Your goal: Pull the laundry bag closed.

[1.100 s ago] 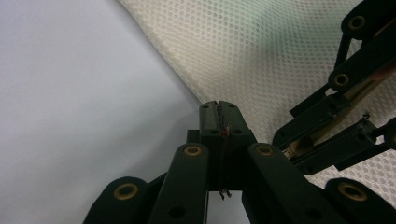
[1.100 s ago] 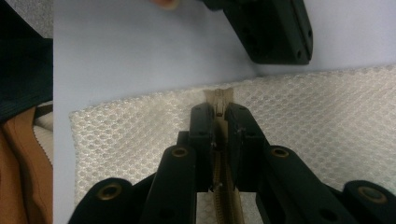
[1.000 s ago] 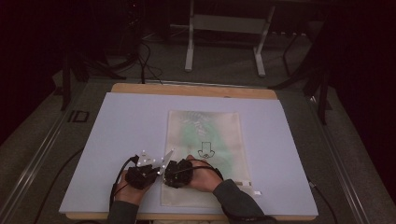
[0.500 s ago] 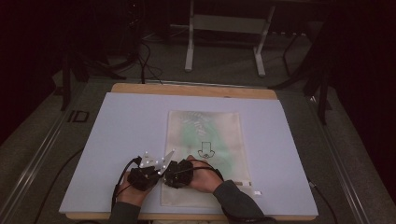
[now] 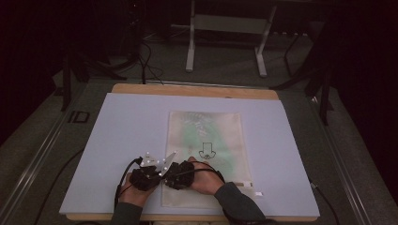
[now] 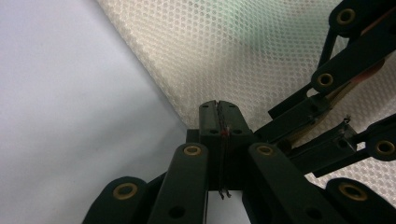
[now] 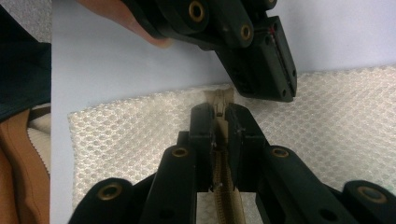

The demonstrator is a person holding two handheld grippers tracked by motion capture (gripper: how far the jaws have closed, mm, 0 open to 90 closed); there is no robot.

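Nothing has shifted since a second ago: both hands rest side by side at the near edge of the white board, on the near left corner of the mesh bag. At the bag's edge, the left gripper has its jaws pressed together on the mesh. Just beside it, the right gripper is clamped on the tan zipper, near the zipper's end.

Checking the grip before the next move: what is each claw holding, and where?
Right claw is shut on the beige zipper pull of the white mesh bag; left claw pinches that bag's edge.
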